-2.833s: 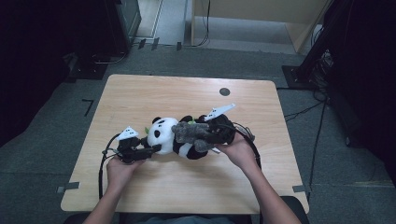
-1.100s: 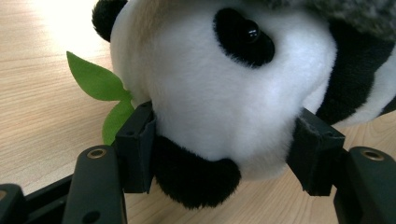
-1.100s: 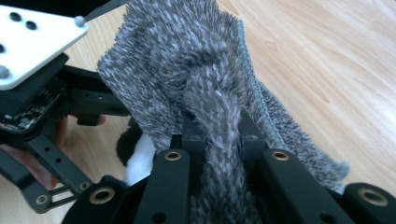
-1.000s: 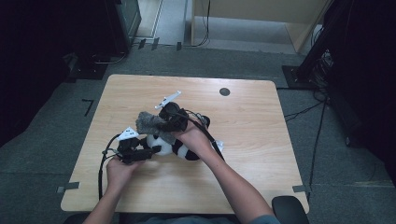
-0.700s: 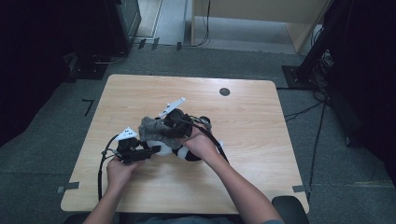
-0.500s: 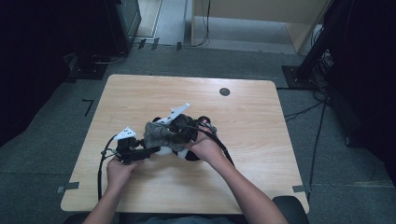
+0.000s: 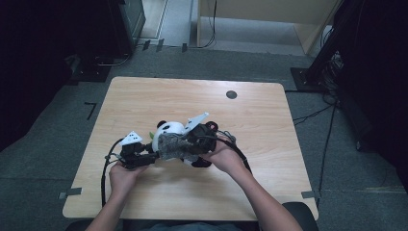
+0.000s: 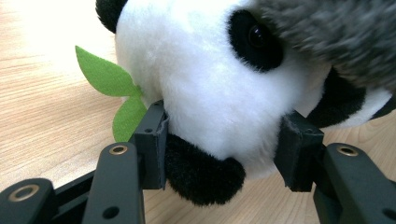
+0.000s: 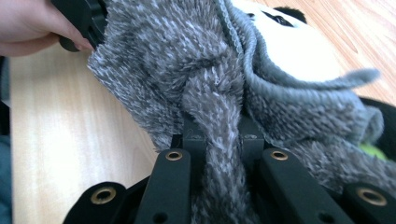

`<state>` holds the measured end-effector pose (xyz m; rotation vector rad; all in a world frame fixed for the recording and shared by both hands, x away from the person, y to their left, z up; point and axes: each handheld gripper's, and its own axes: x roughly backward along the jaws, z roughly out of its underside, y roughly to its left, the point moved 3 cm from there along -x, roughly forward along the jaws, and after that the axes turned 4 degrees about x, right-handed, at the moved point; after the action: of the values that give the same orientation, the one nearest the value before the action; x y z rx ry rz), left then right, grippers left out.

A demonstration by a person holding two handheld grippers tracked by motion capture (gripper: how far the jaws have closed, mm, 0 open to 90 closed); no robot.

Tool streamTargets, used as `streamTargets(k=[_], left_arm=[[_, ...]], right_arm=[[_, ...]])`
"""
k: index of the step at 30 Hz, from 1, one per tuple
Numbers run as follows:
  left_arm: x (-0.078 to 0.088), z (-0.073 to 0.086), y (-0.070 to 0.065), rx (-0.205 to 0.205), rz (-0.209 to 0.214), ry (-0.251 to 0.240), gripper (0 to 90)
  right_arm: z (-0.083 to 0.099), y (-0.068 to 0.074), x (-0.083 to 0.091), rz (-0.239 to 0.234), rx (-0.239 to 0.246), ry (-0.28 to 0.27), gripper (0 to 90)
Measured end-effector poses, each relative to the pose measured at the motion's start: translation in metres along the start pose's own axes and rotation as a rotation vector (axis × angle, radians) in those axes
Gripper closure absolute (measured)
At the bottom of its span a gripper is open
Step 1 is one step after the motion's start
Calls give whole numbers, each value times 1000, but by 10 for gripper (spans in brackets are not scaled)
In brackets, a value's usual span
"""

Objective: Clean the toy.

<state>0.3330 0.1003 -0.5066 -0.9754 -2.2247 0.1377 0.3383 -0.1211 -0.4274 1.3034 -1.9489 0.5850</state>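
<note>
Two grippers meet over a panda plush [image 7: 169, 131] lying near the middle of the bench [image 7: 269, 134]. The left gripper [image 8: 219, 154] has its jaws set either side of the panda's head; they have just been closing in and now press into the white fur. The right gripper [image 9: 217, 135] is clenched on a fold of fuzzy grey knit cloth [image 9: 187, 60], which drapes over the top of the panda's head. The step in hand looks like dressing the toy in the cloth. To do it well, the left should keep the head steady without squashing it, while the right draws the cloth's open edge evenly down over the head, easing rather than tugging
</note>
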Motion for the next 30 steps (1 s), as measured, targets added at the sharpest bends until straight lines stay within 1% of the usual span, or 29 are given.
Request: streamTargets(k=[4,6,9,12,15,17,19,20,23,26,28,30], left_arm=[[0,0,1,6,5,-2,452],[0,0,0,6,7,-4,451],[0,0,-1,7,11,-2,450],[0,0,0,13,12,-3,451],[0,0,1,10,14,-3,452],[0,1,1,11,15,-3,452],[0,1,1,14,14,-6,451],[0,2,1,14,14,-7,449],[-1,2,1,20,14,-8,443],[-1,1,0,27,12,-7,437],[-1,1,0,30,10,-8,433],[-1,1,0,30,8,-7,429]], right_arm=[[10,-5,12,1,-25,-12,798],[16,-7,17,-7,-38,-23,798],[22,-8,21,-5,-38,-34,799],[26,-12,28,11,-45,-43,800],[34,-17,36,29,-72,-47,801],[40,-21,40,27,-105,-55,801],[47,-25,45,47,-119,-60,800],[51,-28,47,54,-135,-61,800],[61,-35,51,49,-189,-60,799],[68,-37,53,71,-184,-45,797],[70,-38,56,65,-189,-67,796],[69,-38,59,73,-194,-85,796]])
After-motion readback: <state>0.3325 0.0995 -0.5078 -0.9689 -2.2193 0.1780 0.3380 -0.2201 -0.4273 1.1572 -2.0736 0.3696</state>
